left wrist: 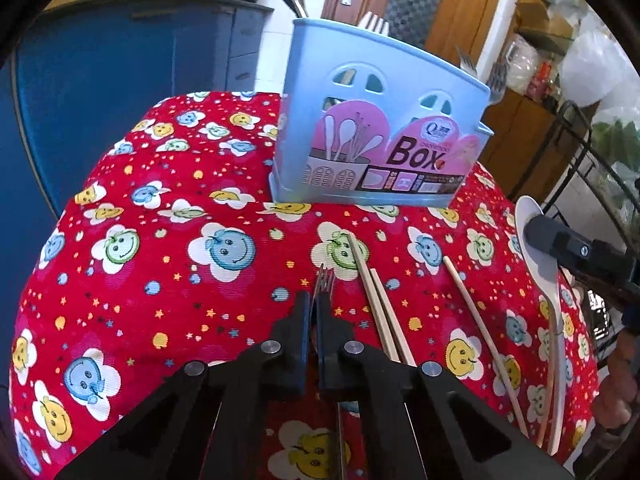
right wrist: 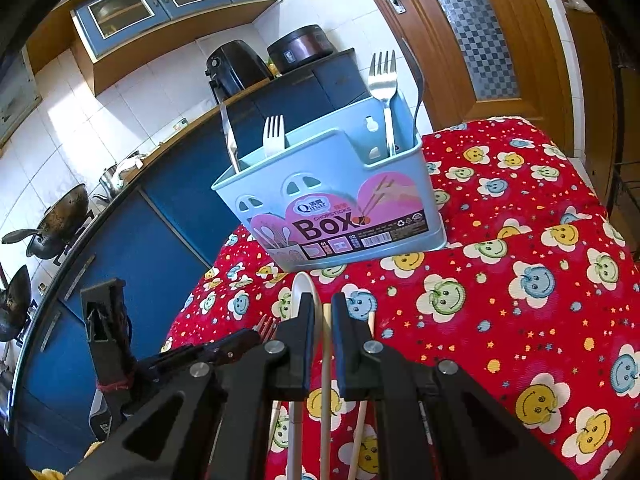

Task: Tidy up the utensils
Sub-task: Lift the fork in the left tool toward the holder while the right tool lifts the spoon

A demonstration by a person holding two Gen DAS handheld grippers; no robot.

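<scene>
My left gripper (left wrist: 319, 312), angled down at the red smiley-print tablecloth (left wrist: 160, 248), pinches a metal fork (left wrist: 325, 280) whose long axis runs toward the pale-blue plastic utensil box (left wrist: 380, 120), upright beyond. My right gripper (right wrist: 322, 312) nips a white plastic spoon (right wrist: 305, 292); wooden chopsticks (left wrist: 380, 304) lie between.

Red cloth (left wrist: 160, 184) with smiley flowers, light blue box (left wrist: 384, 80) with a pink label, white spoon (left wrist: 538, 264), black grippers (left wrist: 318, 312)
</scene>
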